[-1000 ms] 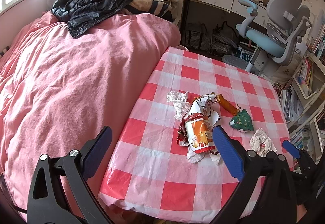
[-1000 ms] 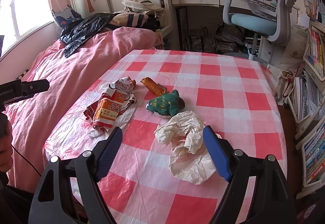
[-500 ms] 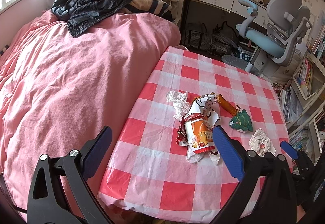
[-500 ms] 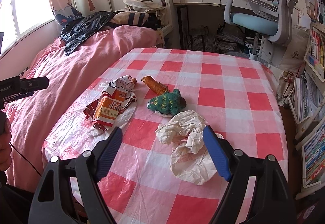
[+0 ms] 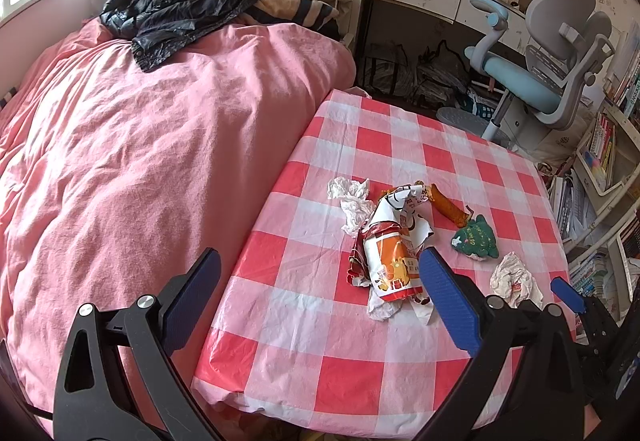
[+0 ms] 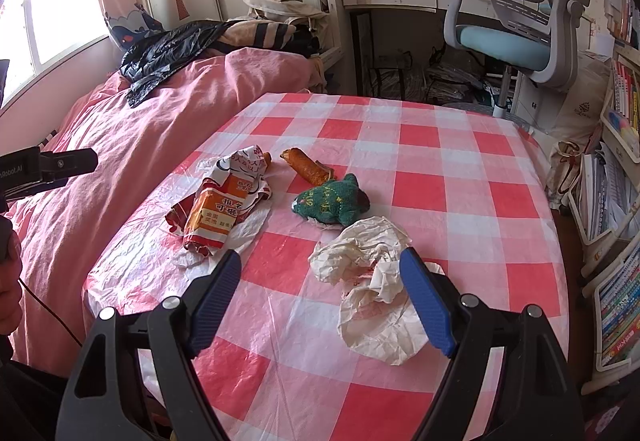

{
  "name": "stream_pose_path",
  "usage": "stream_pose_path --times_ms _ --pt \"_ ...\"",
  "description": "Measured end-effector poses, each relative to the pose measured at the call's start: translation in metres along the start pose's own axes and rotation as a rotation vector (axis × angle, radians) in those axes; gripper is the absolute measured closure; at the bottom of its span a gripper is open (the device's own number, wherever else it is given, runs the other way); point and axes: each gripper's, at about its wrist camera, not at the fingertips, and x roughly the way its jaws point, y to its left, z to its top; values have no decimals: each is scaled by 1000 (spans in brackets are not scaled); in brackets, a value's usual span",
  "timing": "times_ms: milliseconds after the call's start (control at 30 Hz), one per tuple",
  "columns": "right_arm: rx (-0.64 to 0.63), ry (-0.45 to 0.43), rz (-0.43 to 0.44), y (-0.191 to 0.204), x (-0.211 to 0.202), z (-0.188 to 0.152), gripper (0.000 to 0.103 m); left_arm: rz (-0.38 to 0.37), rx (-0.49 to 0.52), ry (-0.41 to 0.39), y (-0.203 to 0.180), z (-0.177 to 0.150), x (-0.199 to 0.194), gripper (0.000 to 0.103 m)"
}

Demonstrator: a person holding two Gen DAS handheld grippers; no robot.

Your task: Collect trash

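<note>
Trash lies on the red-and-white checked table (image 5: 360, 369) (image 6: 460, 161): an orange snack bag (image 5: 390, 261) (image 6: 222, 209), a white tissue (image 5: 352, 201), an orange wrapper roll (image 5: 448, 203) (image 6: 306, 167), a green fish-shaped pouch (image 5: 474, 239) (image 6: 332, 201) and crumpled white paper (image 5: 514, 277) (image 6: 372, 289). My left gripper (image 5: 320, 265) hangs open over the table's near left edge, the snack bag just inside its right finger. My right gripper (image 6: 320, 265) is open above the table, the crumpled paper partly behind its right finger. Neither holds anything.
A bed with a pink duvet (image 5: 140, 145) (image 6: 140, 145) borders the table's left side, a black jacket (image 5: 176, 9) on it. A blue-grey office chair (image 5: 552, 73) (image 6: 520, 21) and desk stand behind. Bookshelves (image 6: 616, 201) line the right. A hand (image 6: 8, 281) shows at the left edge.
</note>
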Motion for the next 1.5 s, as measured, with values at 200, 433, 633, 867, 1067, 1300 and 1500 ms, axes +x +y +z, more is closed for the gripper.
stream_pose_path --times_ms 200,433,633,867,1067,1300,1500 --pt "-2 1 0 1 1 0 25 -1 0 1 1 1 0 7" --pt "-3 1 -1 1 1 0 25 -1 -2 2 1 1 0 7" --pt "-4 2 -1 2 1 0 25 -2 -2 3 2 1 0 7" --pt "-3 2 -1 2 1 -1 25 -2 -2 3 1 0 0 7" --pt "-5 2 -2 2 2 0 25 -2 -3 3 1 1 0 7" --pt "-5 3 -2 3 2 0 25 -2 -3 4 1 1 0 7" --pt "-8 4 -2 4 2 -1 25 -2 -4 5 2 1 0 7"
